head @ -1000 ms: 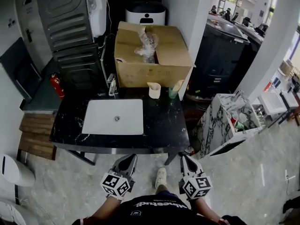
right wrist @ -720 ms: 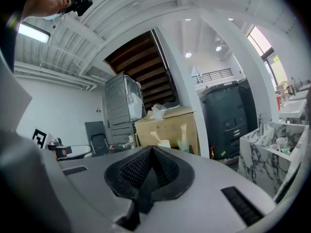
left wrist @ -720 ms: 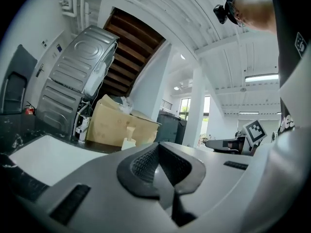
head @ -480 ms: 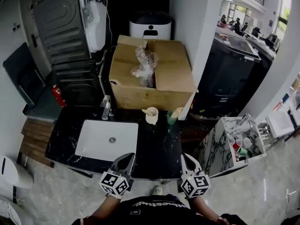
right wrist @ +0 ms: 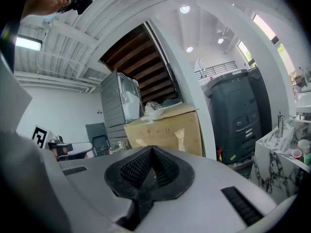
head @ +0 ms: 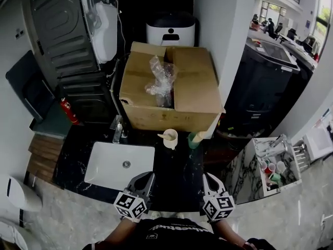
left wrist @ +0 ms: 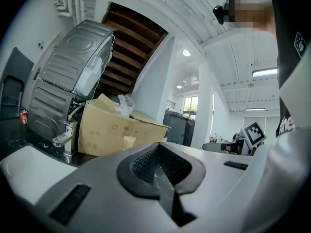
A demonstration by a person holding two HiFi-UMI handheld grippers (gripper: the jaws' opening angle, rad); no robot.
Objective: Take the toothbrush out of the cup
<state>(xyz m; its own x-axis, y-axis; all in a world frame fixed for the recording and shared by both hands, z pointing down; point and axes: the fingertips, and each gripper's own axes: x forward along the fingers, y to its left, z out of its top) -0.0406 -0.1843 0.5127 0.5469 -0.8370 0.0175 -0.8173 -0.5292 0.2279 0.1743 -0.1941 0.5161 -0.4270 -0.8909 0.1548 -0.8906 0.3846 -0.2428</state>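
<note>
A cream cup [head: 170,138] stands on the black counter [head: 177,173] in front of the cardboard box, with a pale stick poking out over its left rim. Beside it on the right is a green cup [head: 192,140] holding a pale upright toothbrush [head: 199,136]. My left gripper [head: 146,176] and right gripper [head: 206,175] are both shut and empty, side by side over the counter's near edge, well short of the cups. In the right gripper view the toothbrush [right wrist: 180,134] shows against the box, beyond the shut right gripper [right wrist: 151,152]. The left gripper [left wrist: 156,148] points towards the cream cup [left wrist: 129,142].
A white sink [head: 104,165] with a faucet [head: 118,130] fills the counter's left half. A large cardboard box [head: 177,92] stands behind the cups, a white pillar [head: 223,40] to its right. A marble cabinet [head: 244,176] with cups sits at the right, a fire extinguisher [head: 68,111] at the left.
The person has walked up to the counter, and both shut grippers have come forward from over the floor to over the counter's near edge. The cups have not moved.
</note>
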